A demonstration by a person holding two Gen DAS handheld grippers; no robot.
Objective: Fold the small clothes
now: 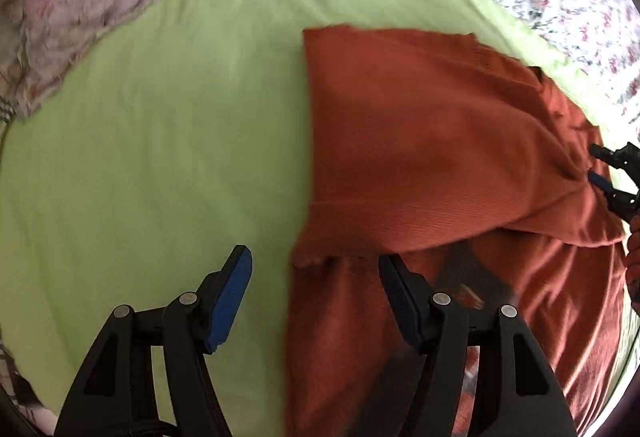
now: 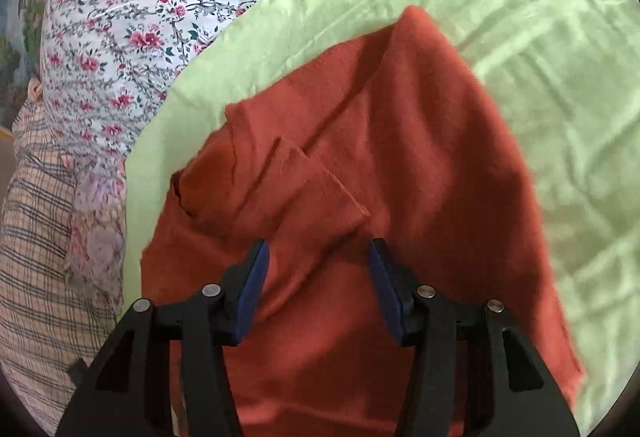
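A rust-orange garment (image 1: 432, 141) lies partly folded on a light green sheet (image 1: 160, 141). My left gripper (image 1: 314, 257) hangs open over the garment's left edge. One of its fingers is above the sheet and the other above the cloth, with nothing gripped. In the right wrist view the same garment (image 2: 400, 141) fills the middle, with a folded sleeve flap (image 2: 308, 189) lying on it. My right gripper (image 2: 318, 244) is open just above the cloth near that flap, holding nothing. It also shows in the left wrist view as the right gripper (image 1: 606, 167) at the garment's right edge.
A floral quilt (image 2: 132, 5) borders the green sheet (image 2: 540, 37) on the far side. A plaid and faded floral cloth (image 2: 44, 237) lies beside it. The sheet stretches wide to the left of the garment in the left wrist view.
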